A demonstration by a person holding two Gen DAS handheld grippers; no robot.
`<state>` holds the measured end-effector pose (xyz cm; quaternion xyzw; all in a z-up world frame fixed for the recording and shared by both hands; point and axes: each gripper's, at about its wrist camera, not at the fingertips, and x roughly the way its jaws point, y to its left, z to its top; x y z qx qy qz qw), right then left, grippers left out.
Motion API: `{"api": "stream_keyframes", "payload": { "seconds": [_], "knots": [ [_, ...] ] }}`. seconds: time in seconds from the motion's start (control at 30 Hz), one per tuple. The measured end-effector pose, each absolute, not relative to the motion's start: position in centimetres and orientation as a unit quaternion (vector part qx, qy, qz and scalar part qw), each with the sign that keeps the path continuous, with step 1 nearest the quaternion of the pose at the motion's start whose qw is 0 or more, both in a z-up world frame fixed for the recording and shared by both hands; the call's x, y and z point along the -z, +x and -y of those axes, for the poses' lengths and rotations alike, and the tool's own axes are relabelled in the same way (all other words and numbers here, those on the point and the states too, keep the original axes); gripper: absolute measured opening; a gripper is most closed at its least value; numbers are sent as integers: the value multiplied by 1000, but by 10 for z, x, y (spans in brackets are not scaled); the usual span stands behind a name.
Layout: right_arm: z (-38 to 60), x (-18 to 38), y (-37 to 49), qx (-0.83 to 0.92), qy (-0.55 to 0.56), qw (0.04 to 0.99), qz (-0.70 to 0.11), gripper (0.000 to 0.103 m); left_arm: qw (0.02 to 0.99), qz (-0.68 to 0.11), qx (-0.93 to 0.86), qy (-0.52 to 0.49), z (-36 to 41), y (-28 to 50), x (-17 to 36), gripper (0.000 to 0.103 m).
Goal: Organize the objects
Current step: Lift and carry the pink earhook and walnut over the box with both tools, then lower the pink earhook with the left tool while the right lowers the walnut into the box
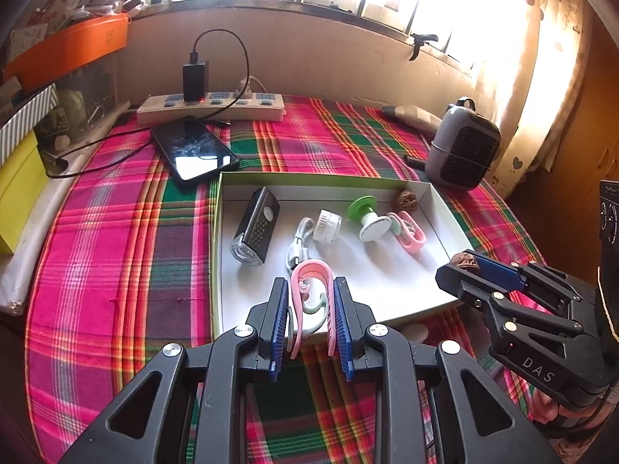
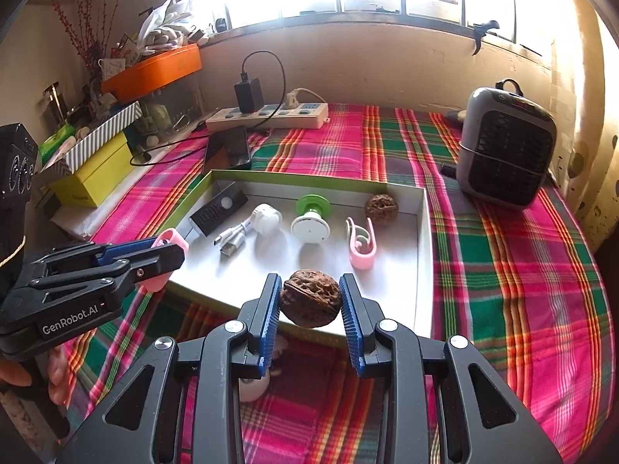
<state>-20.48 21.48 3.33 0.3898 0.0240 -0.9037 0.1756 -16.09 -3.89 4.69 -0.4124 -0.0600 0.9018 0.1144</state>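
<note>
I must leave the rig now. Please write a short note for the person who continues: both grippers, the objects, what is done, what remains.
Left gripper: shut on the pink clip, at the near edge of the white tray.
Right gripper: shut on a walnut, above the tray's near edge.
Done, in tray: black device, USB cable, white cap, green-and-white piece, second pink clip, second walnut.
Left: place both held items in the tray.

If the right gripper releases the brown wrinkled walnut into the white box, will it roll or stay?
The brown wrinkled walnut, pinched by the right gripper, looks rounded, so it may roll a little. Its rough shell probably slows it, and the shallow white cardboard box has walls that should stop it.
</note>
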Motion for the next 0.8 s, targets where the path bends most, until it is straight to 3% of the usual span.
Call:
{"api": "stream_keyframes", "payload": {
  "seconds": [0.8],
  "knots": [
    [-183, -11, -249, 884, 420, 197, -52, 32, 96, 56, -892, -437, 46, -182, -25, 21]
  ]
}}
